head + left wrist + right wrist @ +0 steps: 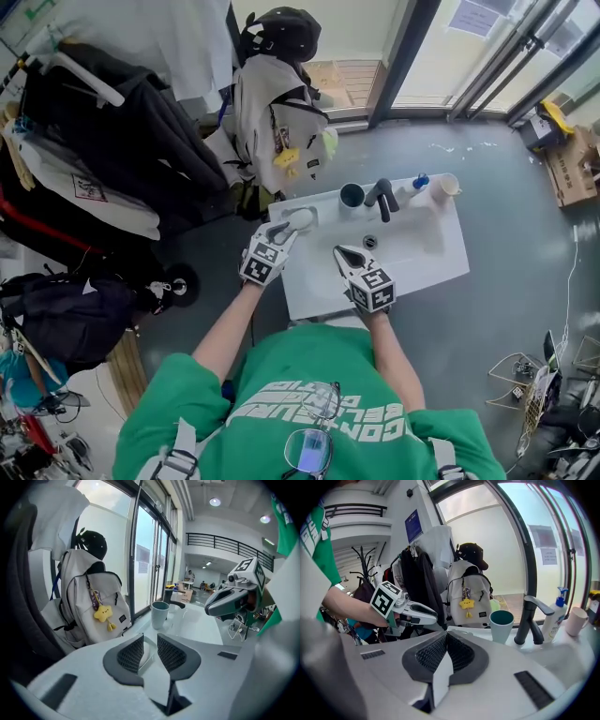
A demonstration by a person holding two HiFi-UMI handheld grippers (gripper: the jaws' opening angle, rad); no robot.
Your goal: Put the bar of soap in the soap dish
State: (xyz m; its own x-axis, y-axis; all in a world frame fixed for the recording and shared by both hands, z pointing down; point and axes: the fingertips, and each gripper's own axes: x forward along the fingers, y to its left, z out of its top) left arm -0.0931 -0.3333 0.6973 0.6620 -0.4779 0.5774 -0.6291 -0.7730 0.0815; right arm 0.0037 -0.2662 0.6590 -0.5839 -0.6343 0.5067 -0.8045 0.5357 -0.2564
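A white oval soap dish (300, 219) sits at the back left corner of the white sink counter (441, 267); something pale lies in it, and I cannot tell the bar of soap from the dish. My left gripper (284, 228) hovers just in front of and above the dish. In the left gripper view (150, 641) its pads stand a little apart with nothing pressed between them, and a white rounded shape (146, 652) shows through the gap. My right gripper (343, 254) hangs over the basin, shut and empty, its pads touching (446, 637).
A teal cup (352, 195), a dark faucet (382, 197), a pump bottle (419, 183) and a white mug (448, 185) line the back of the sink. A white backpack (277, 122) and hanging coats stand behind and to the left. A cardboard box (572, 169) lies at far right.
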